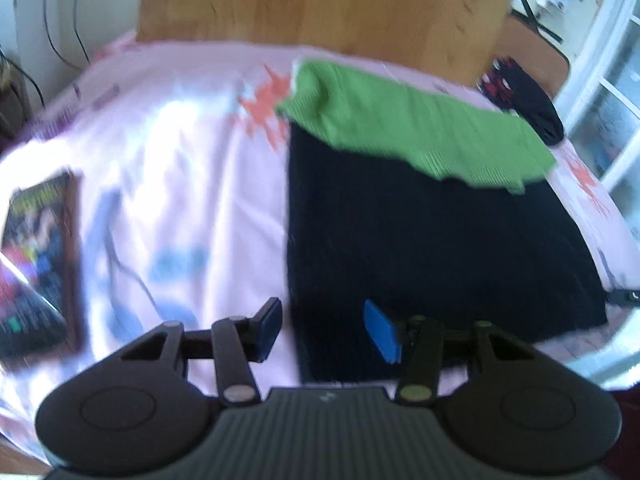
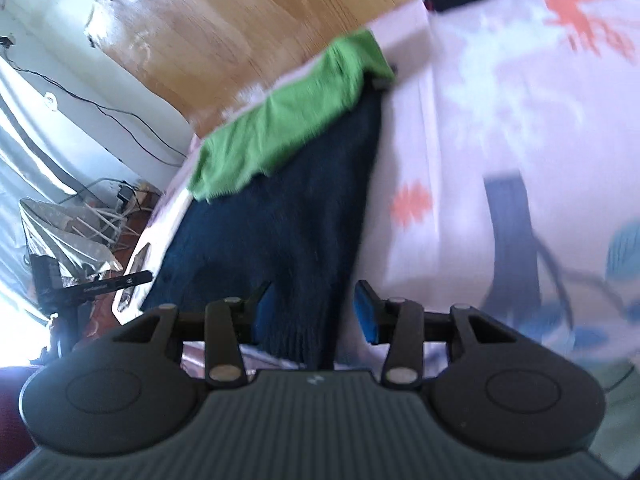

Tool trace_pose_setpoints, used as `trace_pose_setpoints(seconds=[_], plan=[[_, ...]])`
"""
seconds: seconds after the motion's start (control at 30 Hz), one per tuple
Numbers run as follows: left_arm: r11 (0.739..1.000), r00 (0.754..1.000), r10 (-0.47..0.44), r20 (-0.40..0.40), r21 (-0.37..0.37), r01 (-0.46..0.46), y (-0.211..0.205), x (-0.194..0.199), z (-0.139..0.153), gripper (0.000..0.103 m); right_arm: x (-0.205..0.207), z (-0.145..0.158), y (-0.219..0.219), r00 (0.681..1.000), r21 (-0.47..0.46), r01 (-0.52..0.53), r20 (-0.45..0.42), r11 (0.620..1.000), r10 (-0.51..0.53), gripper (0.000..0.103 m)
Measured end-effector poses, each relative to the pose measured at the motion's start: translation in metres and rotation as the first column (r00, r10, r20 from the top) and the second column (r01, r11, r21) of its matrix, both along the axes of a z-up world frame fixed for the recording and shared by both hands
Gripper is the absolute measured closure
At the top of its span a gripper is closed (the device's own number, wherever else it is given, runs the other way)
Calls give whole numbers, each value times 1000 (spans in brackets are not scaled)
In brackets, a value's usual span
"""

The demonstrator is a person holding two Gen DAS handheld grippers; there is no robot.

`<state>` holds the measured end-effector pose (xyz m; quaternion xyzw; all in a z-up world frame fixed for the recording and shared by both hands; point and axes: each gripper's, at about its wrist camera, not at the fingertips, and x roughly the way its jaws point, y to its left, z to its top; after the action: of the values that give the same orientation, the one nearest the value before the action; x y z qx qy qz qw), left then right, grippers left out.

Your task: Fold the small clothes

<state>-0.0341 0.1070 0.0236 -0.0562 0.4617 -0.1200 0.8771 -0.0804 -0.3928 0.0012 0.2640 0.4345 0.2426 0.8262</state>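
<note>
Bed carries everything: a dark knit is spread flat on the sheet so its edges can be grabbed, a green cloth is draped over its far end, and another dark garment waits by the far corner. My left tongs are released, straddling the knit's near left edge; my right tongs are released too, with its near corner between the pads, so I judge I'm set to pinch and fold.

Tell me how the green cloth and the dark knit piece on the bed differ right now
The green cloth is bright and the smaller of the two; the dark knit piece is navy to black and covers more of the bedsheet. The green cloth lies on top, across the dark piece's far edge; the dark piece lies underneath, reaching toward both grippers. The green one looks rumpled at one end, while the dark one lies flat. Both rest on the bedsheet, and neither is gripped.
</note>
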Motion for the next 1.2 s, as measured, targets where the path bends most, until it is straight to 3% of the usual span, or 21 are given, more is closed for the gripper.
trace_pose_setpoints(seconds=[0.07, 0.1, 0.17, 0.2, 0.37, 0.47, 0.6, 0.7, 0.77, 0.8, 0.9, 0.97, 1.07, 1.2], plan=[[1000, 1000, -3, 24, 26, 2, -6, -9, -3, 61, -2, -1, 3, 1000, 24, -15, 5, 1000, 15, 58], [1000, 1000, -2, 26, 30, 1, -8, -10, -3, 76, -2, -2, 7, 1000, 34, -24, -2, 999, 24, 63], [1000, 1000, 2, 20, 3, -2, -8, -10, 1, 90, -1, -4, 18, 999, 16, -39, -19, 999, 40, 83], [1000, 1000, 8, 19, -16, -7, -6, -8, 3, 92, 2, -3, 21, 999, -1, -38, -20, 999, 38, 92], [977, 996, 54, 72, -208, -38, 19, 6, 35, 93, 11, 23, 14, 998, 44, -7, 59, 999, 4, 93], [955, 989, 92, 117, -290, -55, 25, 39, 57, 93, 34, 53, 7, 987, 47, 48, 151, 998, -54, 93], [942, 972, 157, 174, -321, -95, 18, 115, 81, 93, 95, 82, 4, 960, 29, 142, 241, 989, -145, 93], [938, 953, 248, 177, -289, -190, 5, 180, 73, 81, 159, 78, 1, 946, 27, 243, 212, 970, -243, 91], [940, 947, 301, 109, -203, -275, -2, 211, 56, 78, 190, 66, 1, 923, -61, 347, 199, 936, -329, 72], [935, 947, 311, 77, -204, -290, -1, 214, 48, 78, 196, 63, 1, 912, -105, 386, 193, 916, -362, 55], [916, 940, 327, 98, -276, -290, 7, 193, 40, 78, 176, 66, -3, 891, -49, 404, 245, 913, -382, 53], [916, 929, 329, 170, -296, -271, -2, 179, 49, 78, 160, 73, 12, 890, -35, 370, 302, 929, -343, 53], [953, 939, 213, 268, -268, -139, -38, 177, 67, 78, 168, 81, 65, 905, -112, 258, 376, 960, -199, 53], [993, 936, 62, 348, -117, -22, -91, 187, 62, 76, 189, 70, 128, 904, -204, 131, 426, 970, -32, 54]])
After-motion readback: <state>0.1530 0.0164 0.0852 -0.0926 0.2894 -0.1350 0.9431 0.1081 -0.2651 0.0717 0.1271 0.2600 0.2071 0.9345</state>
